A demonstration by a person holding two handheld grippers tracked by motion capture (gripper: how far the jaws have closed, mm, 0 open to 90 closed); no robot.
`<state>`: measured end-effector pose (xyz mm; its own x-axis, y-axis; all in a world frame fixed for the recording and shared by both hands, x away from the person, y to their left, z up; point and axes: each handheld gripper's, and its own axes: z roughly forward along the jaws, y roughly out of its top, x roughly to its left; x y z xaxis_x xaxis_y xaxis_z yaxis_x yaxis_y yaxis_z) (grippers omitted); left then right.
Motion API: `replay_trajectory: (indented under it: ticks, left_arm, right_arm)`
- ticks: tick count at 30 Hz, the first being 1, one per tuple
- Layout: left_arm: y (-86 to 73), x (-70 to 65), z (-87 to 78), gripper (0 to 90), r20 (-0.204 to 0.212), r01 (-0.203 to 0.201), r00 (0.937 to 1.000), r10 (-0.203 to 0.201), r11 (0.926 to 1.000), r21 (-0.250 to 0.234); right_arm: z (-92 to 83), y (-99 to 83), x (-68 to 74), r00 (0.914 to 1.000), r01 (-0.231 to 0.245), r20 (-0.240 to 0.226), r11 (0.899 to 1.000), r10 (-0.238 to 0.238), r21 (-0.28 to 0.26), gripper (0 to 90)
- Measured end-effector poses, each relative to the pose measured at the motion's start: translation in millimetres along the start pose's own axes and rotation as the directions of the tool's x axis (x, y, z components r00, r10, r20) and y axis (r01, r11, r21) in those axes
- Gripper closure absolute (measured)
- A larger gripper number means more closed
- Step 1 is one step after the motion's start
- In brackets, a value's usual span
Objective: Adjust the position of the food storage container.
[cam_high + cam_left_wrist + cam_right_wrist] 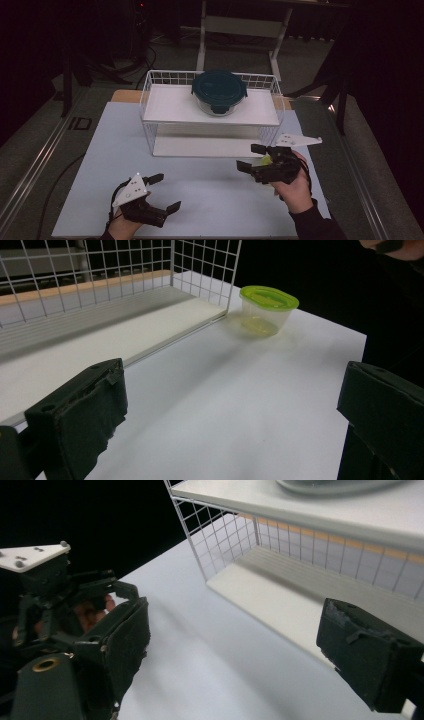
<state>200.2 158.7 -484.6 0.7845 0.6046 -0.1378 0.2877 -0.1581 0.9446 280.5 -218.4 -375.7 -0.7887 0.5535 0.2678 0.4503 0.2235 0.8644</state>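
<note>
Both tongs are gaping empty; the right tongs (251, 159) should be clearing the small green-lidded tub (266, 311) without nudging it, left tongs (164, 192) waiting.

Green-lidded clear tub (265, 310), teal-lidded glass bowl (219, 91), white wire rack (165, 100)

Dim room, grey floor (35, 145), white desk frame (240, 30) behind

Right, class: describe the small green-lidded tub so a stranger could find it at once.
Start at the white wire rack on the table. By its front right corner, on the tabletop, stands a small clear tub. Its lime-green lid sets it apart from the dark-lidded glass bowl on the rack's upper shelf.
</note>
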Motion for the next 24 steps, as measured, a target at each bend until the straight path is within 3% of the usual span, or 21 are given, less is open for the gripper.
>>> replay_trajectory:
  ticks: [7,11,17,21,24]
  left_arm:
    - [-0.7,0.3,0.8,0.0,0.002,0.0,1.0,0.0,1.0,-0.002]
    - [-1.0,-0.1,1.0,0.0,0.005,-0.003,1.0,0.003,1.0,-0.002]
    - [-0.8,0.1,0.5,0.0,0.007,0.0,1.0,0.0,1.0,-0.005]
    - [-0.1,-0.5,0.1,0.0,0.008,-0.006,0.9999,0.006,1.0,-0.007]
    - [-0.2,-0.3,0.2,0.0,0.008,-0.007,0.9999,0.007,1.0,-0.005]
  right_arm:
    - [-18.3,-26.8,-11.4,0.9995,-0.012,0.03,1.0,0.011,0.023,17.6]
    - [-29.0,-41.9,-20.9,0.9976,-0.015,0.068,1.0,0.015,0.001,26.0]
    - [-40.6,-60.7,-33.2,0.9932,-0.022,0.115,1.0,0.02,0.013,46.9]
    - [-49.9,-73.6,-43.3,0.9887,-0.052,0.142,0.998,0.048,0.026,63.9]
    - [-57.0,-81.8,-50.1,0.9847,-0.064,0.164,0.998,0.058,0.03,71.0]
